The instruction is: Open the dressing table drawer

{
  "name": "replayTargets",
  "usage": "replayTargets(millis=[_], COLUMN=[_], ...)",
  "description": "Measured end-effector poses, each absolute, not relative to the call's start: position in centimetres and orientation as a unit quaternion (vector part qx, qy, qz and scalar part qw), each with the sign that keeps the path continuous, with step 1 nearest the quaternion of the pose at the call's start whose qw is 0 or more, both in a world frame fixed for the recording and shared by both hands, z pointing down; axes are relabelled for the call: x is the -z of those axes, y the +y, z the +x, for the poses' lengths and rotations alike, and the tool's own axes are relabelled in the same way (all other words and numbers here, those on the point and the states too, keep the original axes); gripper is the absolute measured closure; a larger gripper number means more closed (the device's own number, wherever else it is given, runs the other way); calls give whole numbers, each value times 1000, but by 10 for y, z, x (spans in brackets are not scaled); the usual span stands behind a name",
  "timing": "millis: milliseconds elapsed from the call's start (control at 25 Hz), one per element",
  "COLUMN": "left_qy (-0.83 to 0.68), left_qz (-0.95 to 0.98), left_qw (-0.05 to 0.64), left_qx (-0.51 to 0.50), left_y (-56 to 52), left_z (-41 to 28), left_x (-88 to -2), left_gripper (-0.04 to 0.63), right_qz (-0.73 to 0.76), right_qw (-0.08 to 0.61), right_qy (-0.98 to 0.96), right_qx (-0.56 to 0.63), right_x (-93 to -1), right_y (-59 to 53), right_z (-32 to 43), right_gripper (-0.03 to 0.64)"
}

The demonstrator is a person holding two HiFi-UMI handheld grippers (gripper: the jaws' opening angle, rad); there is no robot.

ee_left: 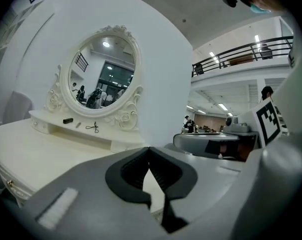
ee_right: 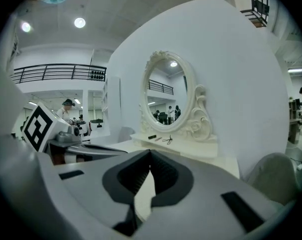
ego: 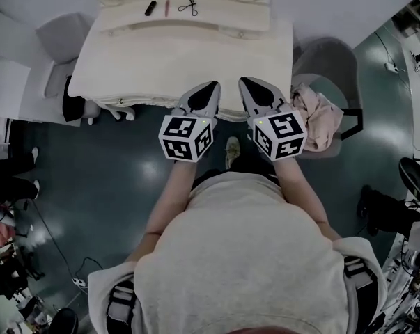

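Dressing table (ego: 189, 54) ahead (grippers (ego: 213, 87) (ego: 245, 82) closed, empty)

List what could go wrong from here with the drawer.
1. The left gripper and right gripper both have jaws shut; unopened, they cannot grip anything.
2. In the head view the dressing table top hides the drawer front, so aiming is likely blind.
3. A jolt may shift the scissors.

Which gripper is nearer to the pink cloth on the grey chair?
Right. The right gripper is just beside the pink cloth, at its left in the head view; the left gripper is farther away, beyond the right one.
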State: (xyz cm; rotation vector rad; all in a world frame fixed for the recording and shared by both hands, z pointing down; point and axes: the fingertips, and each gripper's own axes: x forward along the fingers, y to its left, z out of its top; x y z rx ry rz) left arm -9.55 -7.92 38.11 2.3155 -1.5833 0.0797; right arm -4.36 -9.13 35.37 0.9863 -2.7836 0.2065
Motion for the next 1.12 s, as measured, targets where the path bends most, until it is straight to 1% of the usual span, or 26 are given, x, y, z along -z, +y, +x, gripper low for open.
replayTargets(millis=[200, 480, 1120], left_qy=[-557, -555, -525], left_qz=[814, 812, 817], left_qw=[163, 176, 226], left_qx=[-29, -36, -71], left_y=[-132, -180, -228], left_z=[-92, -80, -79], left_x=[-377, -389, -424], left_gripper=[586, 586, 586], right_qz=[332, 337, 381], right_qw=[91, 94, 122], right_qy=[-936, -934, -907], right_qx=[-69, -75, -134], right_x=[-353, -358, -396], right_y=[-143, -193, -232], right_z=[-42, -29, -15], right_gripper=[609, 609, 609])
